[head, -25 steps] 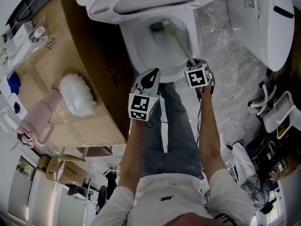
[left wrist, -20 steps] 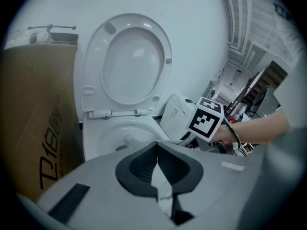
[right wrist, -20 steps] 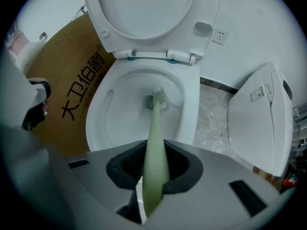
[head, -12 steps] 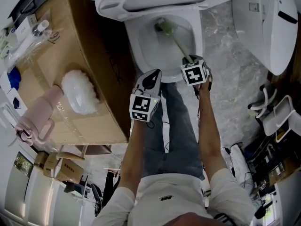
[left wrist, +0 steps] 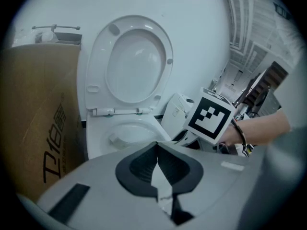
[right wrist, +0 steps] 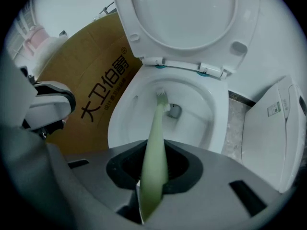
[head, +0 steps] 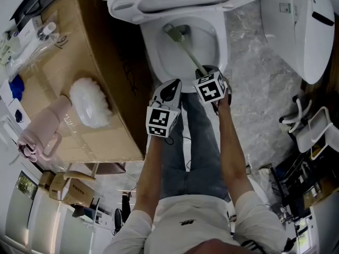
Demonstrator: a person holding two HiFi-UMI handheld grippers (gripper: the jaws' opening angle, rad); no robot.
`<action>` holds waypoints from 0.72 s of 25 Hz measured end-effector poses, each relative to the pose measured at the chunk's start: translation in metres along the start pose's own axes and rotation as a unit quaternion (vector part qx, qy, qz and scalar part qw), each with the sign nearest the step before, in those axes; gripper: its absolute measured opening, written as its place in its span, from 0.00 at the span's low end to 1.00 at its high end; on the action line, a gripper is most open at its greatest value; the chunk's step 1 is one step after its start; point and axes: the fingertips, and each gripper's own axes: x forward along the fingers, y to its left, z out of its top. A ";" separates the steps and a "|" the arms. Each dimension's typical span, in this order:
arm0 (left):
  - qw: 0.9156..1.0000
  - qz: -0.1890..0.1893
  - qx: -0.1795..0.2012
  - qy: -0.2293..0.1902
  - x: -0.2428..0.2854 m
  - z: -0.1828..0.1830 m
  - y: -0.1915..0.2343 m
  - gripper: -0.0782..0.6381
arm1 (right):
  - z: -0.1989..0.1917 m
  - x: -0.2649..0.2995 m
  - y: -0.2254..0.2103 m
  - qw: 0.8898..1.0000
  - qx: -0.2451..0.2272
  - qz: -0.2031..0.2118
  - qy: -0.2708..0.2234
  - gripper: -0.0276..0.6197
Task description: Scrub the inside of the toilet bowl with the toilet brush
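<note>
Inside toilet bowl (right wrist: 211, 114), toilet brush (right wrist: 156, 128) head, handle clamped in right gripper (right wrist: 152, 181)

Cardboard box (right wrist: 88, 83): black print, apparently "大卫伯爵"; same print sideways in left gripper view, unclear.

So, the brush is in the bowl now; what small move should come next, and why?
Probably sweep the brush to the right along the back wall of the bowl. The right tongs are shut on its handle, and its bristles sit at the back, left of the drain hole, so the right side lies farthest from them.
</note>
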 end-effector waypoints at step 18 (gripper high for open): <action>1.000 -0.005 -0.003 -0.001 -0.003 -0.004 -0.010 0.12 | -0.052 -0.002 0.039 0.997 -0.038 0.032 0.058 0.13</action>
